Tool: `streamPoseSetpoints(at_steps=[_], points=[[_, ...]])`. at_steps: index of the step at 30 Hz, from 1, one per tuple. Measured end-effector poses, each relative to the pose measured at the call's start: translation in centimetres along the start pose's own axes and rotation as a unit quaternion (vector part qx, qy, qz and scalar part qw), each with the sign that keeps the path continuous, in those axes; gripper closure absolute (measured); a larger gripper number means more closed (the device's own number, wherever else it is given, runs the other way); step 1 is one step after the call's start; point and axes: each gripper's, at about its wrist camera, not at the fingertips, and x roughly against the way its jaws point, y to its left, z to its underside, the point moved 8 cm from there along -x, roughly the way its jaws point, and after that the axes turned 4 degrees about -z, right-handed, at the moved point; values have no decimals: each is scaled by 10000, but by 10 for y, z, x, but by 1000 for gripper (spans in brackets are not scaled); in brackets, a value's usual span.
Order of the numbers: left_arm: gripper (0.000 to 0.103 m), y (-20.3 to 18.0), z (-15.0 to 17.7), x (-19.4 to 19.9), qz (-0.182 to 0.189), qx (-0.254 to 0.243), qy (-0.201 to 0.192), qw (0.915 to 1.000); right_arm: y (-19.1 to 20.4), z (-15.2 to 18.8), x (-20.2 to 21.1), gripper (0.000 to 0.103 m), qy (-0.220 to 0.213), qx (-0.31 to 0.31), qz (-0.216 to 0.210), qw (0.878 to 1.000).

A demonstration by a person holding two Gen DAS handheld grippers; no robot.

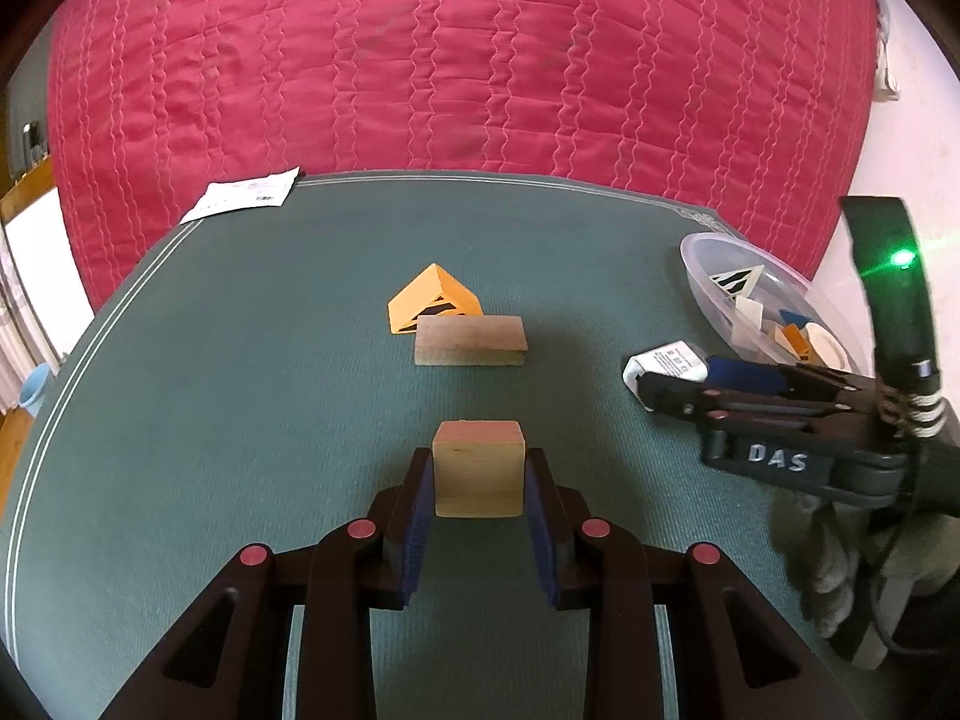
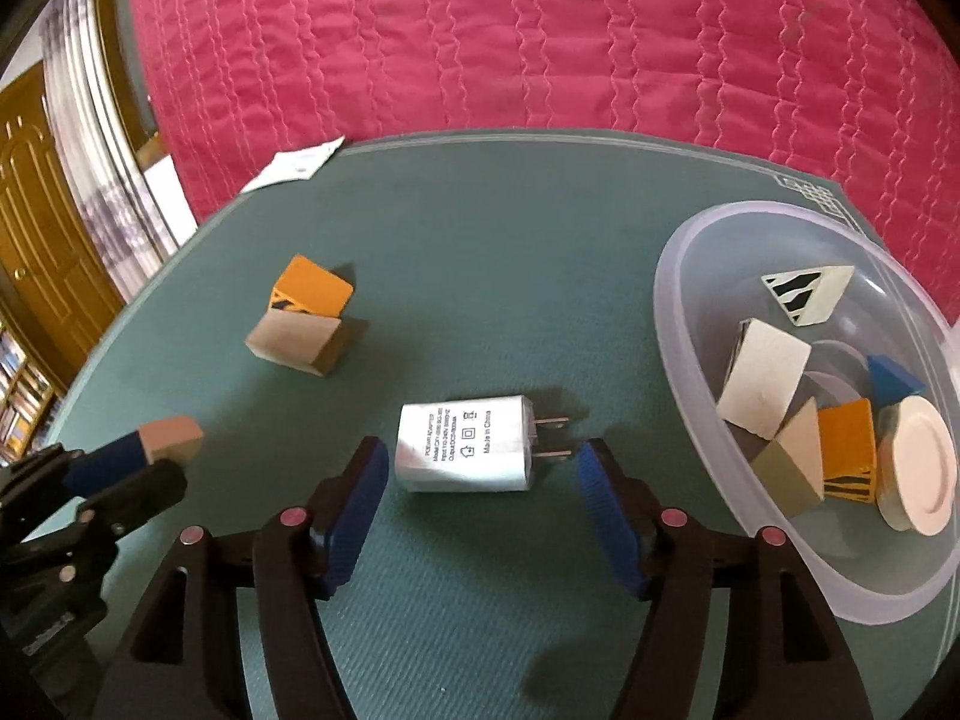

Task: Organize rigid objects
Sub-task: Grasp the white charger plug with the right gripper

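My left gripper (image 1: 478, 468) is shut on a small wooden cube (image 1: 478, 468), held just above the green mat; it also shows in the right wrist view (image 2: 171, 438). Beyond it lie a flat wooden block (image 1: 471, 341) and an orange triangular block (image 1: 429, 297), touching each other; both show in the right wrist view (image 2: 297, 343) (image 2: 312, 291). My right gripper (image 2: 480, 468) is open, its pads on either side of a white power adapter (image 2: 465, 450) lying on the mat. A clear plastic bowl (image 2: 684, 324) at the right holds several blocks.
The green mat (image 1: 240, 360) covers the table, with a red quilted bed behind it. A white paper slip (image 1: 243, 198) lies at the mat's far left corner. The right gripper's body (image 1: 798, 420) stands at the right in the left wrist view.
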Motion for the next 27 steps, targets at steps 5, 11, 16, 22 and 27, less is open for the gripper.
streamPoseSetpoints(at_steps=[5, 11, 16, 22, 27], points=[[72, 0, 0, 1, 42, 22, -1, 10000, 5, -1, -5, 33, 108, 260, 224, 9994], [72, 0, 0, 1, 35, 35, 5, 10000, 6, -4, -9, 41, 124, 383, 439, 9982], [72, -1, 2, 0, 37, 40, 19, 10000, 5, -2, -5, 44, 49, 305, 367, 9988], [72, 0, 2, -1, 30, 48, 31, 10000, 9, 6, 5, 44, -60, 216, 94, 9997], [72, 1, 4, -3, 18, 39, 60, 10000, 17, 12, 15, 44, -170, 263, -27, 9995]])
